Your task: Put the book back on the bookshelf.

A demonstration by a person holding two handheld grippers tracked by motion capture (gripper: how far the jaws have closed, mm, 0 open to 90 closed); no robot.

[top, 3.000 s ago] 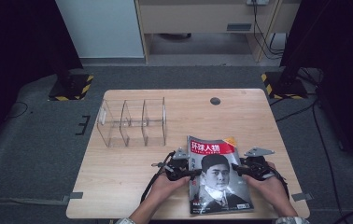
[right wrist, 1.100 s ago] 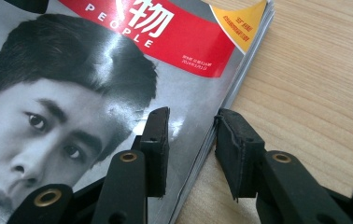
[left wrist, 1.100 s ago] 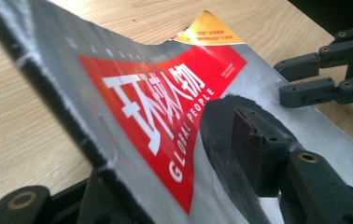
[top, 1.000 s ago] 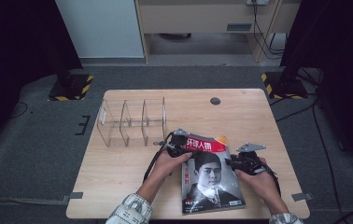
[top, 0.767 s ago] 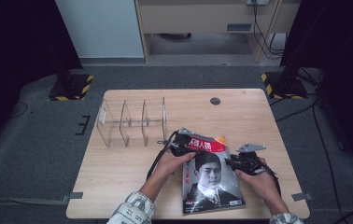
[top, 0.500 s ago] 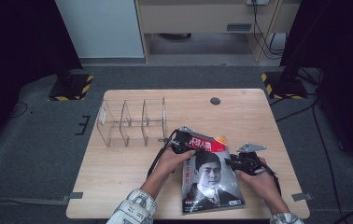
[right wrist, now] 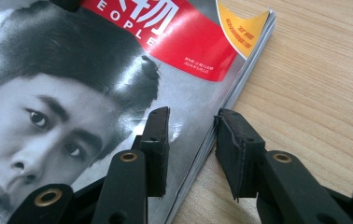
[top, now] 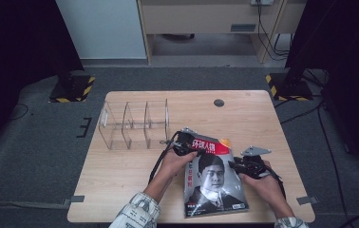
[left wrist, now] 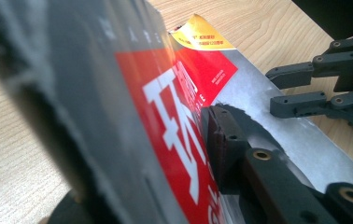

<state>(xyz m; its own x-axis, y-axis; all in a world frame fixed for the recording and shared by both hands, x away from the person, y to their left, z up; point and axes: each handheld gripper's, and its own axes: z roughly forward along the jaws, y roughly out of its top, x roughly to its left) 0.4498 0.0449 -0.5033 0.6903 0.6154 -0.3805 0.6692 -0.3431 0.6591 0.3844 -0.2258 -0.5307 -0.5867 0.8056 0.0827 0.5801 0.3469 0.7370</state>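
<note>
Lying near the front edge of the wooden table (top: 120, 190), right of centre, a magazine (top: 213, 183) with a portrait cover serves as the reference object. Its lower edge points toward the person; its red title band is at the far end.

At the magazine's right edge, about halfway up, sits the right gripper (top: 234, 165). In the right gripper view its two black jaws (right wrist: 191, 140) straddle that page edge, one pad over the cover and the other over bare wood, with a gap either side of the pages; the fingers are released and grasp nothing.

At the magazine's far left corner is the left gripper (top: 194, 151). Its jaws have just been closing, with the magazine between them. In the left gripper view one pad (left wrist: 223, 140) presses flat on the cover beside the red band, and the corner is lifted and curled toward the camera; the fingers are clenched on the magazine.

Beyond the magazine, to its far left, stands a clear organiser (top: 135, 122) of three compartments. Farther still, straight beyond it, a small dark round hole (top: 219, 102) marks the tabletop near the far edge.
</note>
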